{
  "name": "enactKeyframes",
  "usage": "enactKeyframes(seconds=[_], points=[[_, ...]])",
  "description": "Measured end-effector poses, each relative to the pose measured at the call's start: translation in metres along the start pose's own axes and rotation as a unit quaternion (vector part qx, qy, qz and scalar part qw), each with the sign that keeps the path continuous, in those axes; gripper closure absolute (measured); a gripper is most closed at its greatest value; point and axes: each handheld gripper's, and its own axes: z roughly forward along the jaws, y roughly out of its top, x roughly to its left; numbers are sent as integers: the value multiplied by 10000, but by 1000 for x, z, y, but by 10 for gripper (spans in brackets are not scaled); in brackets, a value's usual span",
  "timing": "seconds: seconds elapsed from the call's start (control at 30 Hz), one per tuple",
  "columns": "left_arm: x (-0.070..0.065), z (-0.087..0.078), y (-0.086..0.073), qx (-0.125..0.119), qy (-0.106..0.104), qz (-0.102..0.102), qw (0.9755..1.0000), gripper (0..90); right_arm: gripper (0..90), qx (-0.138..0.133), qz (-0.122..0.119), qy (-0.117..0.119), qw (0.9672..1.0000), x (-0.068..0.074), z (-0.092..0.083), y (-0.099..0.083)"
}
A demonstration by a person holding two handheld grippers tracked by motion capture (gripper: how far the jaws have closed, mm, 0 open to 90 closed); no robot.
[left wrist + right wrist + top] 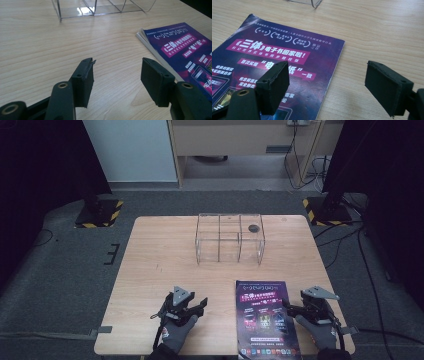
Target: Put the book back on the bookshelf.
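A purple magazine (pixel 264 317) lies flat near the table's front edge, right of centre; I also see the magazine (pixel 185 52) from the left gripper view and the magazine (pixel 279 65) from the right gripper view. My left gripper (pixel 200 304) hovers low over bare wood to the magazine's left, its jaws open and empty, left gripper (pixel 117 75). Beside the magazine's right edge, my right gripper (pixel 287 306) stands open, right gripper (pixel 327 82), one jaw above the cover and the other over the wood, gripping nothing.
A clear acrylic organiser (pixel 229 237) with several compartments stands at the table's far middle, a small dark round object (pixel 253 228) on its top. Light stands with striped bases (pixel 99 212) flank the table's far corners. Cables run along the floor on the right.
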Motion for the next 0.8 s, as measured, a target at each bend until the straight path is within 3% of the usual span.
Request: enactKeyframes(seconds=[0.8], points=[[-51, 39, 0, 331, -420, 137, 9985, 416, 201, 166, -11, 185, 9997, 12, 5, -8]])
